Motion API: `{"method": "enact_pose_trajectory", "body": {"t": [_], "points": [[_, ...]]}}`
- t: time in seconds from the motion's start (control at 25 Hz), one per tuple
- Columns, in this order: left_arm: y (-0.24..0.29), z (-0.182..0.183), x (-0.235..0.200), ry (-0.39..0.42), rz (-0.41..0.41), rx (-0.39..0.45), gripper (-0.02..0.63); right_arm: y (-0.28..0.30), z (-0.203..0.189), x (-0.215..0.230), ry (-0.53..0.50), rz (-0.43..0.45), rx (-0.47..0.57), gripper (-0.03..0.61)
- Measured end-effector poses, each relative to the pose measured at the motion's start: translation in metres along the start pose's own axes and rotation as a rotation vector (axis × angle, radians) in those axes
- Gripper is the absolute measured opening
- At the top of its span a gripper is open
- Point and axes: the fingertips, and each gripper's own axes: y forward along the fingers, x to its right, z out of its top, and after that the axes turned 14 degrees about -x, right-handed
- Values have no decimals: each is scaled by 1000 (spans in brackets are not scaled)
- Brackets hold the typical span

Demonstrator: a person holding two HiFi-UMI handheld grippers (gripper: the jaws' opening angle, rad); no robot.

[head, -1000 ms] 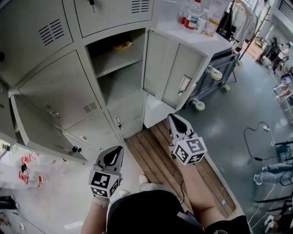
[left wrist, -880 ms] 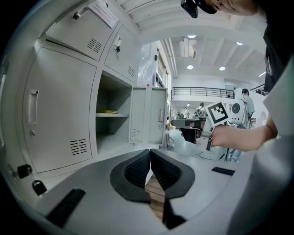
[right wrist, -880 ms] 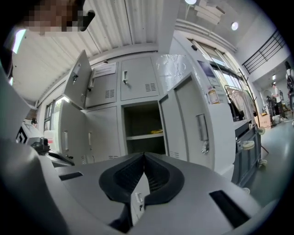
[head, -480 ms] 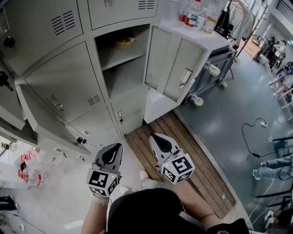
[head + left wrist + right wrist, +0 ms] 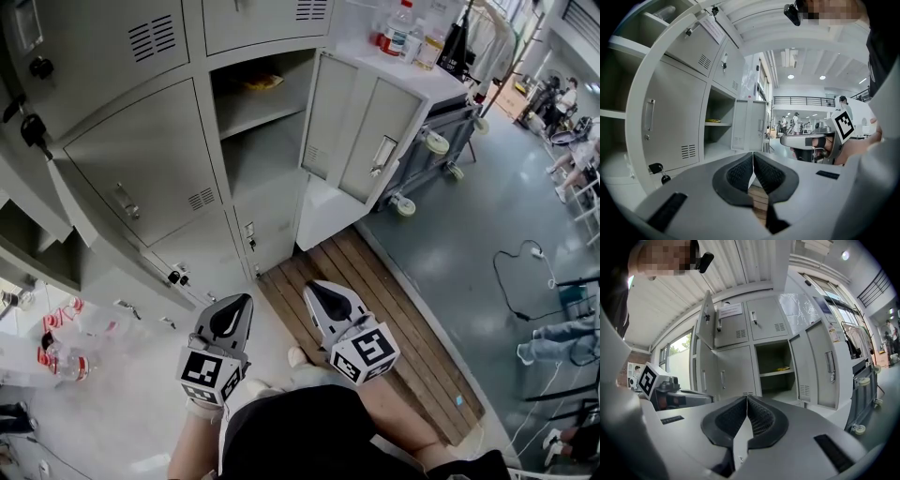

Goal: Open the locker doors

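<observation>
Both claws are clenched on nothing. The left claw (image 5: 236, 314) and the right claw (image 5: 323, 300) hang side by side, well short of the closed locker door (image 5: 141, 173). That door lies ahead and to the left of both, so I judge the left claw the nearer. The door's handle (image 5: 125, 200) runs lengthwise up its face. Right of the closed door an open door (image 5: 361, 131) stands swung wide. Below and right of the closed door lie wooden slats (image 5: 375, 328) on a grey hall floor (image 5: 487, 216).

locker shelf (image 5: 246, 111): yellow item (image 5: 263, 82) | floor (image 5: 469, 253): wooden boards (image 5: 325, 267) (slatted), bottles (image 5: 58, 364)
</observation>
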Motion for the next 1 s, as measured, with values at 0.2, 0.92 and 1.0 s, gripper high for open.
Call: {"method": "enact_pose_trajectory", "body": {"t": [0.2,0.92,1.0], "points": [[-7,-5,-3,10,3,-5,20,1,0,-6,12,-16,-2,28],[-3,-4,-14,36,14,-28,20,20,3,0,42,-7,8,28],[-1,-3,-16,34,21,-27,20,22,1,1,44,-2,0,28]]}}
